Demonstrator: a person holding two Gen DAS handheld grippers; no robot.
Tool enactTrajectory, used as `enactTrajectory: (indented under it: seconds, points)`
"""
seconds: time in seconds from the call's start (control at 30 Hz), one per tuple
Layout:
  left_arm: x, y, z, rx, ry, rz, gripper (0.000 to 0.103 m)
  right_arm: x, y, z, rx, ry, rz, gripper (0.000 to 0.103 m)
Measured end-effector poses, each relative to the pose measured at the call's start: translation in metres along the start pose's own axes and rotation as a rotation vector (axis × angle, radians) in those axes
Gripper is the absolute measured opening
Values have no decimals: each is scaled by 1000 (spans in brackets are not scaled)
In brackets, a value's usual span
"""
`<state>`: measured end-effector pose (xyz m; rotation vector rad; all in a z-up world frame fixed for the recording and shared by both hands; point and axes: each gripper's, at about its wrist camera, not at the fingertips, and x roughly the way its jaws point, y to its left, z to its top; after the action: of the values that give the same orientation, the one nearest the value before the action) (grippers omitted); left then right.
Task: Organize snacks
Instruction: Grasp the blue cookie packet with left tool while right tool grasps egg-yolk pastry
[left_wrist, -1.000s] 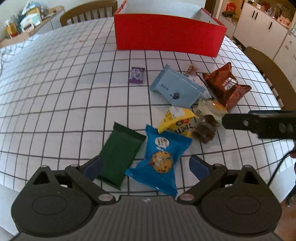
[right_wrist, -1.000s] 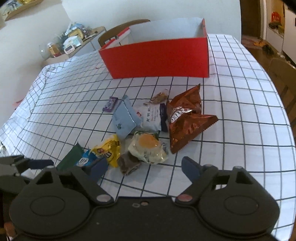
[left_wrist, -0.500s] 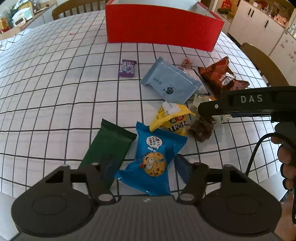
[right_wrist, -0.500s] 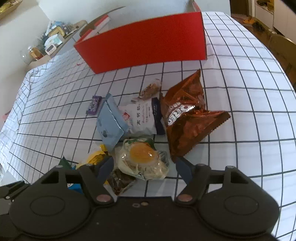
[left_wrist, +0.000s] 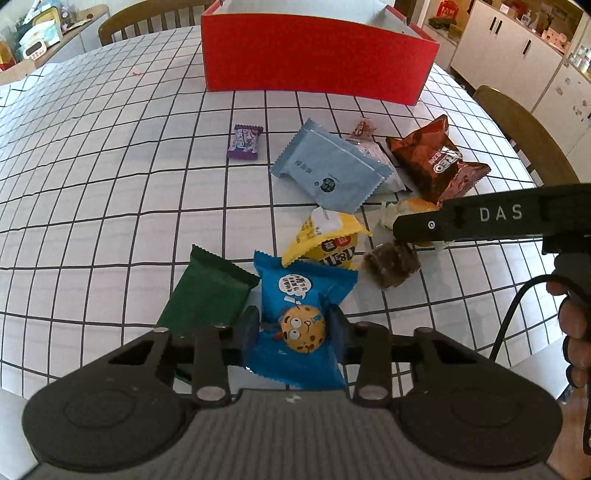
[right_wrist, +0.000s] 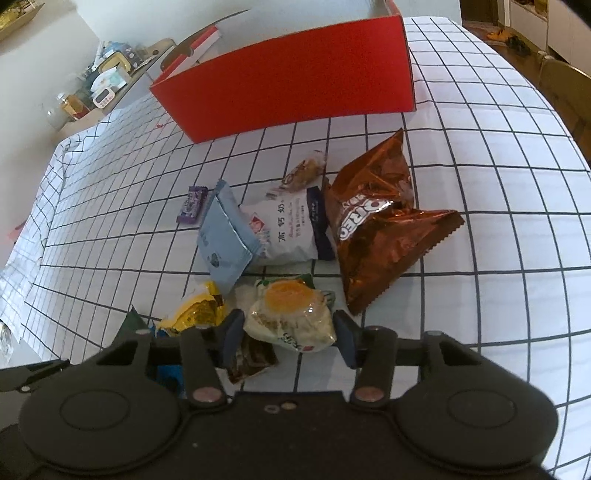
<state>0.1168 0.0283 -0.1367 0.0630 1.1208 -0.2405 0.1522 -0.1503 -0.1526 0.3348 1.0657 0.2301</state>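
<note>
My left gripper (left_wrist: 291, 326) is closing around the blue cookie packet (left_wrist: 301, 321); the packet sits between the jaws, both pads at its crumpled sides, though I cannot tell whether the pinch is firm yet. My right gripper (right_wrist: 288, 330) is likewise closing on the clear-wrapped egg-yolk pastry (right_wrist: 291, 317), its pads just beside the wrapper on either side. Both packets lie on the cloth, not lifted.

Just beside the blue packet lie a dark green bar (left_wrist: 207, 295) and a yellow candy bag (left_wrist: 328, 240); a small brown cake in clear wrap (left_wrist: 391, 264) lies near the right gripper's finger. Farther out: a pale blue pouch (left_wrist: 332, 173) leaning over a white milk-tablet bag (right_wrist: 291, 229), a brown Oreo bag (right_wrist: 376, 229), a tiny clear-wrapped sweet (right_wrist: 306, 170) and a purple candy (left_wrist: 245, 142) set apart.

Progress, as I judge it: barely begun. The red box (left_wrist: 314, 59) stands well beyond the heap; its interior is mostly hidden, so I cannot say whether it holds anything, and every snack I can see is outside it. About ten items remain to move.

Surface: a table under a white cloth with a dark grid (left_wrist: 110, 184). Room: wooden chairs (left_wrist: 517, 125) at the table's edge, white cabinets (left_wrist: 517, 48) to one side, a cluttered sideboard (right_wrist: 107, 85) to the other.
</note>
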Motion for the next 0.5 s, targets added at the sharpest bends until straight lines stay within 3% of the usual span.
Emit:
enactTrajectory:
  seconds: [0.5]
  points:
    - [-32,3,-2,-77,-26,-33,35,-42,2,-11,-9,-72,31,49]
